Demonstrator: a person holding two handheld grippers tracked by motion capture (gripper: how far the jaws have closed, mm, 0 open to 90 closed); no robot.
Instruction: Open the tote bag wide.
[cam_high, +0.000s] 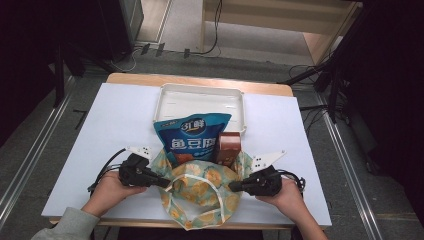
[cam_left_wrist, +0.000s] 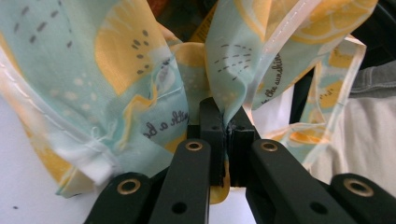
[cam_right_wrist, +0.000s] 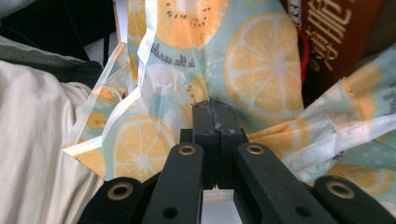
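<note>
**Both hand-held grippers pinching the lemon-print bag at the near edge**

So the lemon-print fabric bag (cam_high: 202, 192) sits at the near edge of the white surface (cam_high: 115, 125), roughly in the middle, mouth pulled open. The left hand-held gripper (cam_high: 167, 183) is clamped on the bag's left rim; in the left gripper view you can see the cloth (cam_left_wrist: 140, 70) squeezed between the jaws, which are pressed together on it. The right hand-held gripper (cam_high: 232, 188) is the same deal on the right rim, jaws tight on the fabric (cam_right_wrist: 233, 60).

Sticking up out of the bag's far side: a blue snack pouch (cam_high: 192, 137) and, just beside it on the right, a brown carton (cam_high: 228, 146). Behind those, towards the far edge of the surface, there's a white tray (cam_high: 200, 97); the pouch's top overlaps its near rim.
</note>
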